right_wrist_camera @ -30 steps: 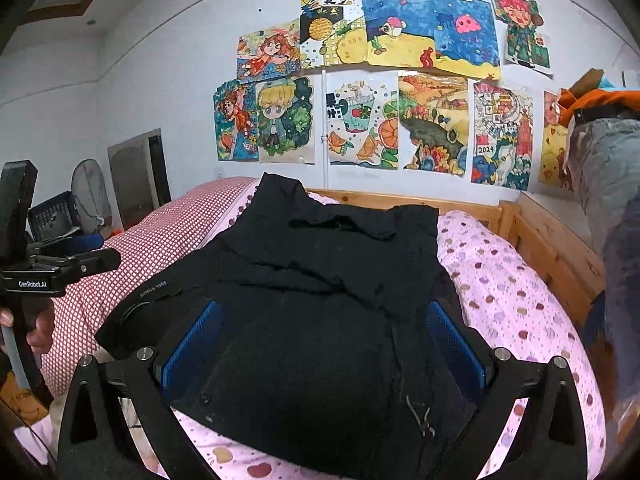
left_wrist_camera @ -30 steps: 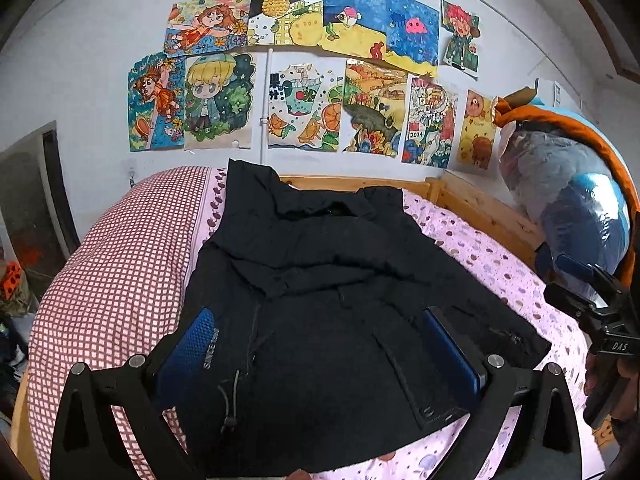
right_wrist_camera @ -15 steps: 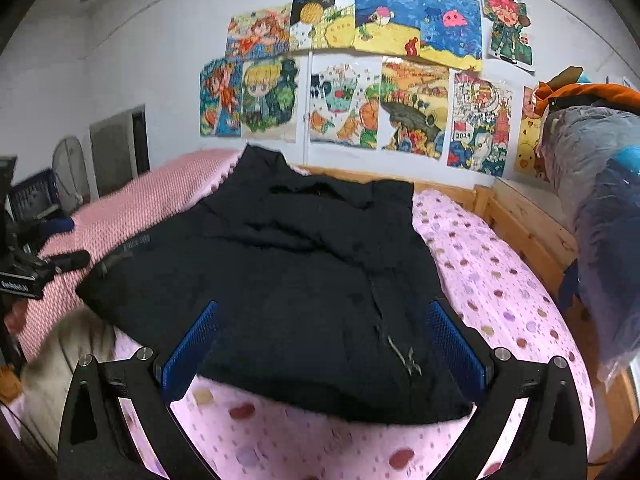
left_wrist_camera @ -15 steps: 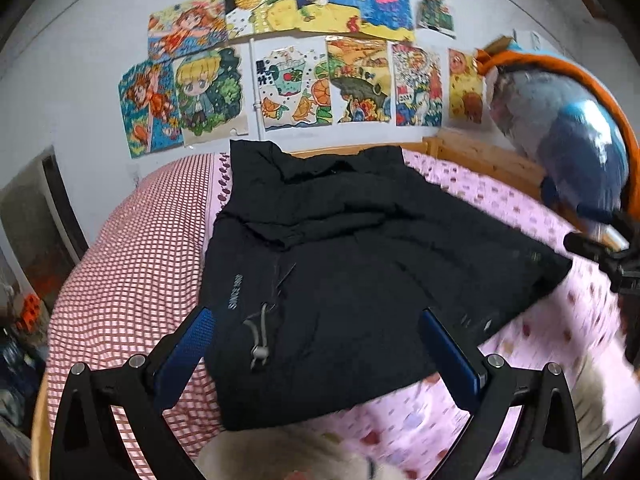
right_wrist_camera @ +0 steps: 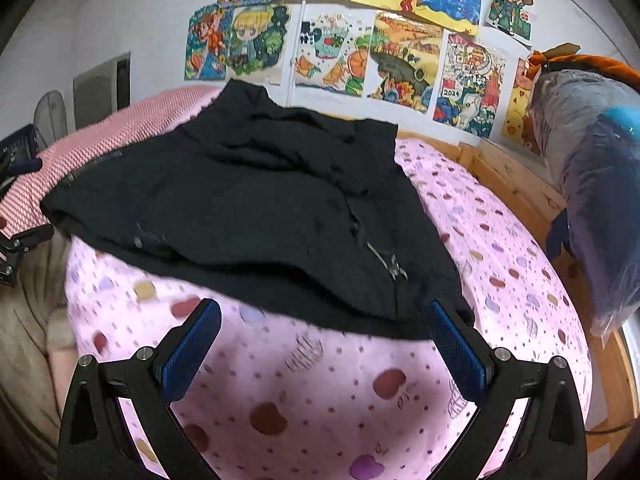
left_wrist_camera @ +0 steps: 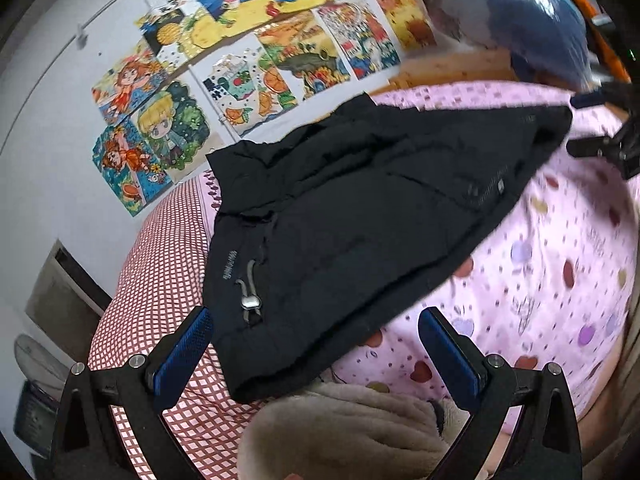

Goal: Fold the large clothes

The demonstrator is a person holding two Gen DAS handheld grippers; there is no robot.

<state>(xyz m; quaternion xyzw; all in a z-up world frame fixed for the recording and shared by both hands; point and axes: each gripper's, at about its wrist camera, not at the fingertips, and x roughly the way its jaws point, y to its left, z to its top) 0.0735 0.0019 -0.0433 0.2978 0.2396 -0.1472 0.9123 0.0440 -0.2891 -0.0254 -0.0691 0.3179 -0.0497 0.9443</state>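
A large black jacket (left_wrist_camera: pixel 360 220) lies spread on the bed, with a grey drawstring toggle (left_wrist_camera: pixel 250 302) near its hem; the right wrist view shows the same jacket (right_wrist_camera: pixel 248 216). My left gripper (left_wrist_camera: pixel 316 330) is open just short of the jacket's near left corner, nothing between its blue pads. My right gripper (right_wrist_camera: pixel 320 320) is open too, hovering over the pink sheet just short of the jacket's hem. In the left wrist view the right gripper (left_wrist_camera: pixel 608 148) shows at the right edge. The left gripper (right_wrist_camera: pixel 16 244) appears at the left edge of the right wrist view.
The bed has a pink sheet with heart spots (right_wrist_camera: pixel 500 280) and a red checked cover (left_wrist_camera: pixel 160 280) on its left half. A beige fleece sleeve (left_wrist_camera: pixel 340 428) sits below the left gripper. A wooden bed frame (right_wrist_camera: pixel 508 176), bagged bedding (right_wrist_camera: pixel 592 168) and wall drawings (right_wrist_camera: pixel 360 44) stand behind.
Both grippers have drawn back from over the jacket toward the bed's near edge. The left view has tilted. The pink sheet now shows under the right gripper.
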